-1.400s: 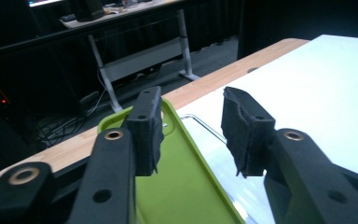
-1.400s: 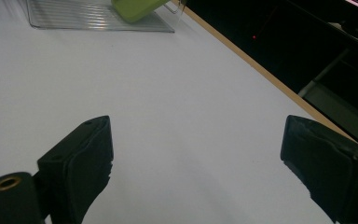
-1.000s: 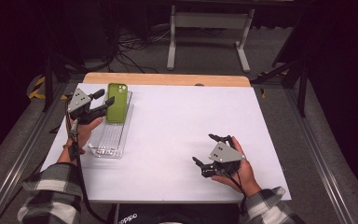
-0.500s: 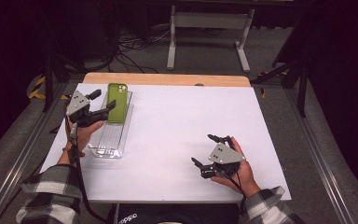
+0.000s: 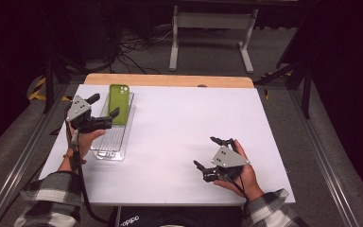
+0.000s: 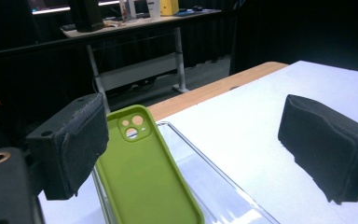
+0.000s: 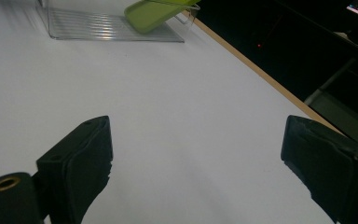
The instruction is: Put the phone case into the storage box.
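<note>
- White table [image 5: 179, 127], rectangular, with a bare wooden strip [image 5: 170, 80] along the far edge.
- Clear plastic tray [image 5: 109, 149] lying flat near the left edge, long side running from near to far.
- Green phone case [image 5: 118, 97] in the tray's far end, tilted, upper end propped on the far rim.
</note>
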`<state>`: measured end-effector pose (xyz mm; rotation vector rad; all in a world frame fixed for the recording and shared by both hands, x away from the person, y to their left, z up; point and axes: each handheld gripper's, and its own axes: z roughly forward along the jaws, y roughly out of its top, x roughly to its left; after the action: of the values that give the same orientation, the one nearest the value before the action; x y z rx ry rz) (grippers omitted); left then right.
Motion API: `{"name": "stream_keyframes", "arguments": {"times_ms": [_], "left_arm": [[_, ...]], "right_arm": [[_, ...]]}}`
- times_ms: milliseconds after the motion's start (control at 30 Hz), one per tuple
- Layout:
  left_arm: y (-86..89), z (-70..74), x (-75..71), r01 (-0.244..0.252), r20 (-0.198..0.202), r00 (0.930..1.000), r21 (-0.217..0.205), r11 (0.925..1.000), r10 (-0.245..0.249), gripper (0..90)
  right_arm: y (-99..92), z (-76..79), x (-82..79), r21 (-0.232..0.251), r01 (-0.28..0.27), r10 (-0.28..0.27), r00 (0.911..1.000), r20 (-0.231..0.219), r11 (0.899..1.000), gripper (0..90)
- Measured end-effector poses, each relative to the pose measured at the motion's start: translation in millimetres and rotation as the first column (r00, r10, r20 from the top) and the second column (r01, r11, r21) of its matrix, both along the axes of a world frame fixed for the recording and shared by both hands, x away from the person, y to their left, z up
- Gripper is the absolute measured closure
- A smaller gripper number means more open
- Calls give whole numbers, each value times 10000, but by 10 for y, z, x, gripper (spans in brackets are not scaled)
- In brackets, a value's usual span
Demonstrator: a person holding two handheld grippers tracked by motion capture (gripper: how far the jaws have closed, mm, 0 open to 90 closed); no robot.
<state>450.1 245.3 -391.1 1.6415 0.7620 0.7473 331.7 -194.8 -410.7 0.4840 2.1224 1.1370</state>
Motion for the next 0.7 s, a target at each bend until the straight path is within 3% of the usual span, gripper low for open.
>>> {"name": "stream_keyframes", "arguments": {"times_ms": [333, 433, 700], "left_arm": [[-75, 7, -81, 143, -7, 9999, 92, 9999, -143, 57], [-125, 27, -112, 87, 98, 9999, 420, 9991, -91, 48], [-180, 64, -162, 373, 172, 9991, 386, 9986, -380, 43]], "right_arm": [[-22, 17, -6, 218, 8, -9, 10000, 42, 9998, 98], [-26, 23, 0, 274, -28, 26, 10000, 72, 9996, 97], [-37, 34, -3, 323, -20, 18, 10000, 80, 9995, 97]]}}
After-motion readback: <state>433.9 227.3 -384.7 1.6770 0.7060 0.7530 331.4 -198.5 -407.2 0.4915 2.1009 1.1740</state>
